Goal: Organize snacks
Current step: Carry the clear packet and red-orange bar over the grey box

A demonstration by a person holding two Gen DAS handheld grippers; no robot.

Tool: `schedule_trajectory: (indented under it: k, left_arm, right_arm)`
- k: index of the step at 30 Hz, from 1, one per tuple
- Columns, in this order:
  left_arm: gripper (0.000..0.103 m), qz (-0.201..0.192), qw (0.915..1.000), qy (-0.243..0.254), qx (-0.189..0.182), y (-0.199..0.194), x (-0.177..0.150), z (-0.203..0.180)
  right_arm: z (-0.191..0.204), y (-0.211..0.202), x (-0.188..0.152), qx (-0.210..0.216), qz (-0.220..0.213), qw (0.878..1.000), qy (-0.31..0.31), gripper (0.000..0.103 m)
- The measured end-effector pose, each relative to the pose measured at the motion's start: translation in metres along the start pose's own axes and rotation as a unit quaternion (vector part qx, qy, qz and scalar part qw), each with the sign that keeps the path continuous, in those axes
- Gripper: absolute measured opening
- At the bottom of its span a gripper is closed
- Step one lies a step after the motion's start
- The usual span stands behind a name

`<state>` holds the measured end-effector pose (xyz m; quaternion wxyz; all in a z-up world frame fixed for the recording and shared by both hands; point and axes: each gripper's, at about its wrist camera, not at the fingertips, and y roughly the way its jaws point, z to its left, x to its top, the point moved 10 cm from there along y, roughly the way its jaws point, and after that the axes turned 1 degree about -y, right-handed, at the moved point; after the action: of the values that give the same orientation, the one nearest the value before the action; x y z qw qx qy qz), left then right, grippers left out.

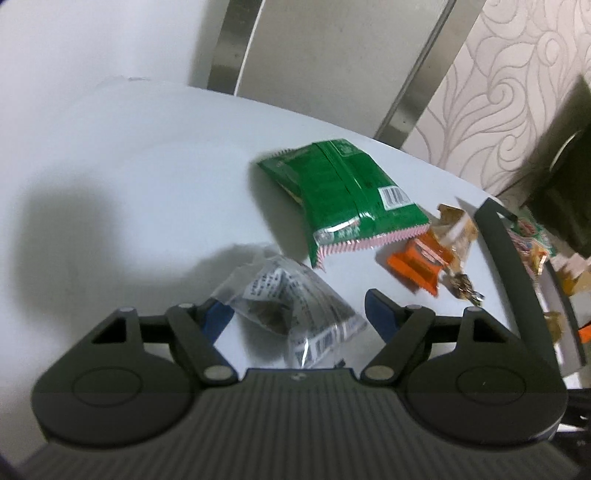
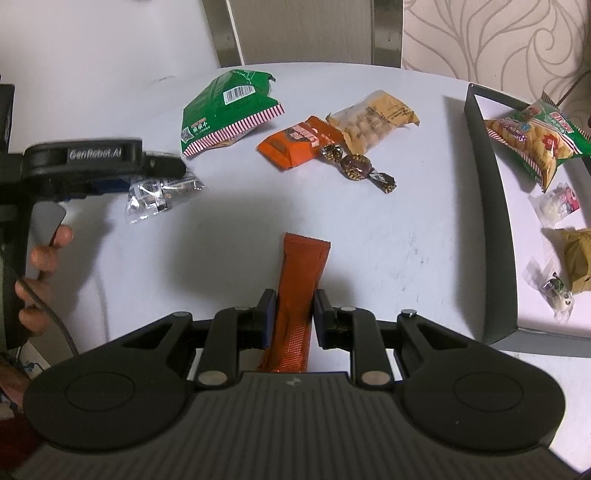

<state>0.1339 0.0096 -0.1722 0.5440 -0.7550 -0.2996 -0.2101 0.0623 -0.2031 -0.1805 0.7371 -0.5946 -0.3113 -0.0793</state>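
- Grey tray [image 2: 491,206], right of frame, already carries several snacks.
- Green bag [image 2: 229,110], orange packet [image 2: 295,144], candies: loose on bench [image 2: 406,236], upper centre.
- Right hand-held gripper [image 2: 293,314] clamps an orange stick sachet [image 2: 299,280].
- Left hand-held gripper [image 1: 295,314] gapes around a clear packet [image 1: 291,306], ungrasped.

A white round table [image 2: 369,229] stands by swirl-patterned wallpaper [image 2: 491,33]; behind it, perhaps a steel-framed chair back [image 1: 325,59]

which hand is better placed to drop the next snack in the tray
Right. The right gripper is shut on the orange stick packet, and the tray lies just to its right. The left gripper is open around a clear packet, farther away.
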Motion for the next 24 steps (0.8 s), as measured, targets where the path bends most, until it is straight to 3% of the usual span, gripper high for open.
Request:
schedule_trajectory:
  k: [1,2,5,24]
  left_arm:
    - [0.075,-0.002,0.9999,0.01,0.012,0.002,0.001,-0.001]
    - [0.066,-0.004,0.9994,0.023,0.027,0.003,0.002,-0.001]
    - [0.042,0.006,0.9998,0.019,-0.002,0.003,0.001,-0.006]
    - [0.037,-0.007,0.991,0.133,0.013,-0.022,-0.004,-0.041]
  right_arm:
    - [0.001,0.001,-0.001,0.0,0.002,1.0,-0.001,0.025]
    - [0.001,0.001,-0.001,-0.001,0.002,1.0,-0.003,0.025]
    - [0.003,0.0,0.0,-0.002,0.0,1.0,-0.01,0.025]
    - [0.01,-0.026,0.009,0.041,-0.03,0.999,0.014,0.025]
